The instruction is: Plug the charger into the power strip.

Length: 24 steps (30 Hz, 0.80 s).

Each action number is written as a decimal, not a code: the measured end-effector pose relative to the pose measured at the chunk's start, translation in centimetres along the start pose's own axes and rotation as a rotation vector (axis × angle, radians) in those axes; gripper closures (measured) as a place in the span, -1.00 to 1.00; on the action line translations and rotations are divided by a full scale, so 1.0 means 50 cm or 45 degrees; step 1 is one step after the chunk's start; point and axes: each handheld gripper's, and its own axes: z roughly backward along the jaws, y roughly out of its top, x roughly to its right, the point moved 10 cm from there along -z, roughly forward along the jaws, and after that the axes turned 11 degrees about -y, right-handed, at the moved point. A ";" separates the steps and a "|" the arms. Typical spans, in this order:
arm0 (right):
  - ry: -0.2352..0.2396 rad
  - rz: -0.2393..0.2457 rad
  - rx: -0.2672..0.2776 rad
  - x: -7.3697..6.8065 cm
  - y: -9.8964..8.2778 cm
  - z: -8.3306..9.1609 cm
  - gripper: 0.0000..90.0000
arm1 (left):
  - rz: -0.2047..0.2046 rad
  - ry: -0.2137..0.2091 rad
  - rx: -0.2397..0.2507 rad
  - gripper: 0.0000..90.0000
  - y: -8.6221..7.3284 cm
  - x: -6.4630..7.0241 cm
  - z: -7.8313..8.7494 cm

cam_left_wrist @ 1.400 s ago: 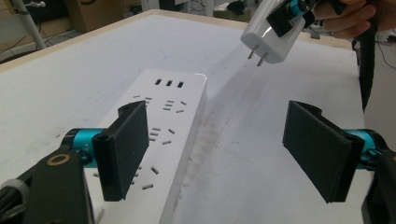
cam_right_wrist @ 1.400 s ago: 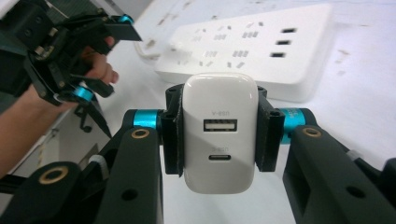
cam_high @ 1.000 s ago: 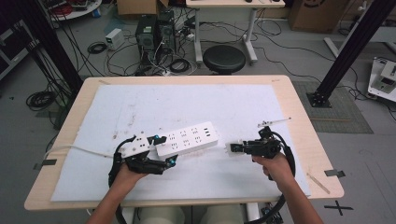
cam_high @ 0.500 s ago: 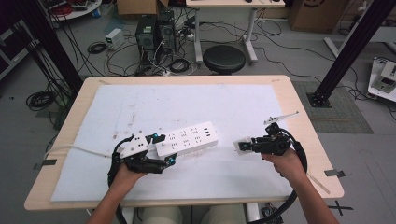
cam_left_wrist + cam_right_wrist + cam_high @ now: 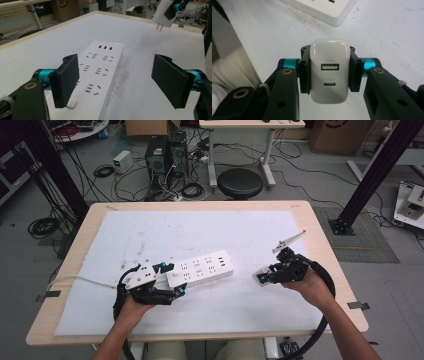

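A white power strip (image 5: 202, 268) lies flat on the white sheet, left of middle. My left gripper (image 5: 173, 279) stands open around its left end; in the left gripper view the strip (image 5: 100, 72) runs away between the pads (image 5: 66, 80), with bare sheet between its right side and the right pad. My right gripper (image 5: 262, 276) hangs above the sheet to the strip's right, shut on a white USB charger (image 5: 260, 277). The right gripper view has the charger (image 5: 329, 50) clamped between the pads, ports facing the camera. Its two prongs point down (image 5: 163, 13).
A white sheet (image 5: 210, 230) covers the wooden table (image 5: 320, 235). The strip's white cable (image 5: 75, 280) runs off the left edge. Behind the table on the floor are a black stool (image 5: 240, 182), computer towers (image 5: 162, 152) and loose cables. A black post (image 5: 380, 170) stands at the right.
My right gripper has lifted the charger upward off the sheet and now holds it in the air. The left gripper and the power strip have kept still.
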 end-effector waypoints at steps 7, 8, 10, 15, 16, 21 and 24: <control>-0.029 0.089 -0.070 0.001 0.001 -0.001 0.40 | 0.002 -0.003 -0.003 -0.50 -0.004 0.000 0.000; -0.033 0.100 -0.075 0.001 0.002 -0.002 0.40 | 0.001 -0.002 0.000 -0.50 -0.004 -0.001 0.000; -0.046 0.126 -0.090 0.001 0.005 -0.004 0.40 | 0.006 -0.001 0.002 -0.50 -0.005 -0.001 0.002; -0.082 0.220 -0.136 0.002 0.017 -0.006 0.40 | 0.004 0.003 0.006 -0.50 -0.004 -0.003 0.006; -0.095 0.241 -0.147 0.003 0.020 -0.006 0.40 | 0.005 0.004 0.007 -0.50 -0.004 -0.004 0.007; -0.142 0.388 -0.190 0.003 0.043 -0.007 0.40 | 0.005 0.010 0.007 -0.50 -0.005 -0.006 0.011; -0.153 0.456 -0.201 0.002 0.058 -0.008 0.40 | 0.006 0.021 0.013 -0.50 -0.005 -0.009 0.017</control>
